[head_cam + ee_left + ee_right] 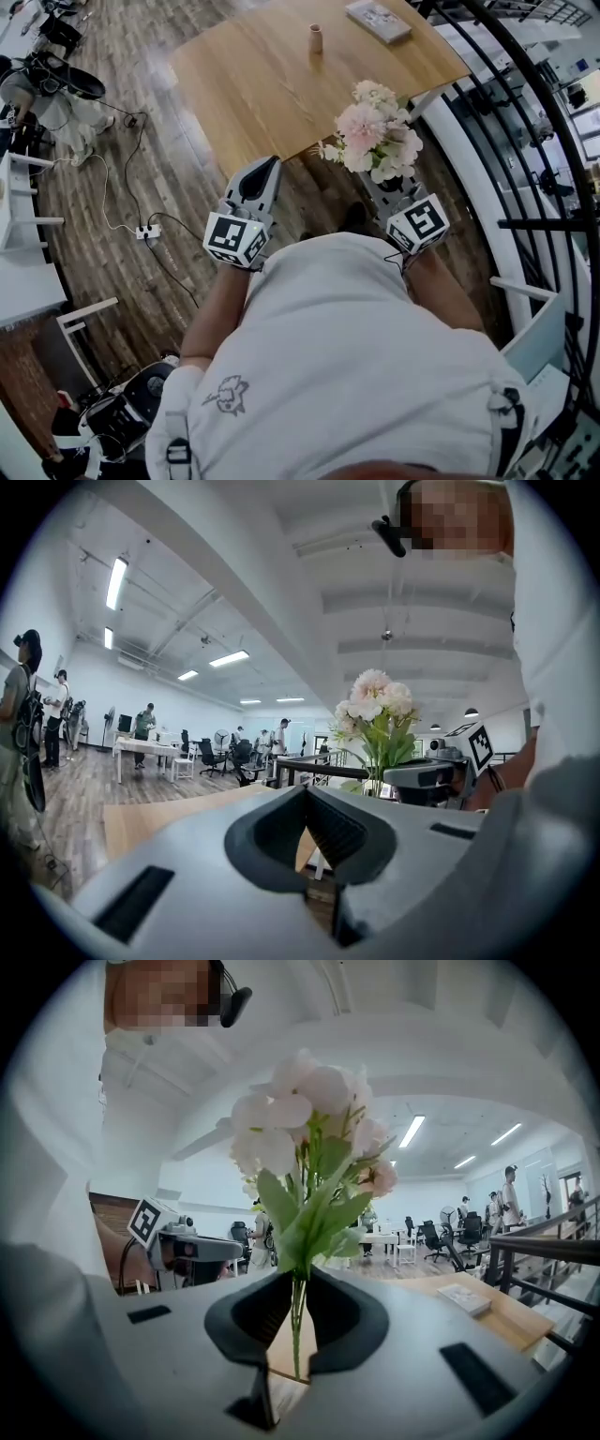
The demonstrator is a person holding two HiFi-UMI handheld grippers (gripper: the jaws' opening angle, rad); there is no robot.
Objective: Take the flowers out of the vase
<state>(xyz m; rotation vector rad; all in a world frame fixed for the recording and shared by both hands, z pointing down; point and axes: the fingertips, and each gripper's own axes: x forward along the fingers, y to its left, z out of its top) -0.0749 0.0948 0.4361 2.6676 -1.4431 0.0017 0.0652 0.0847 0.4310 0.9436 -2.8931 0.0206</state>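
A bunch of pale pink and white flowers (375, 131) with green leaves stands upright off the table's near right corner. My right gripper (382, 184) is shut on its thin green stems (296, 1321); the blooms (305, 1138) rise above the jaws. The small tan vase (316, 38) stands on the wooden table (272, 84), far from the flowers and with nothing in it. My left gripper (273, 165) hovers by the table's near edge with nothing in it, its fingertips meeting, so it is shut (306, 794). From it, the flowers (375, 700) and right gripper (433, 778) show to the right.
A book (378, 21) lies at the table's far right. A black metal railing (525, 141) curves along the right. Cables and a power strip (147, 231) lie on the wood floor at left, near white desks (23, 281). People stand by desks in the background (141, 724).
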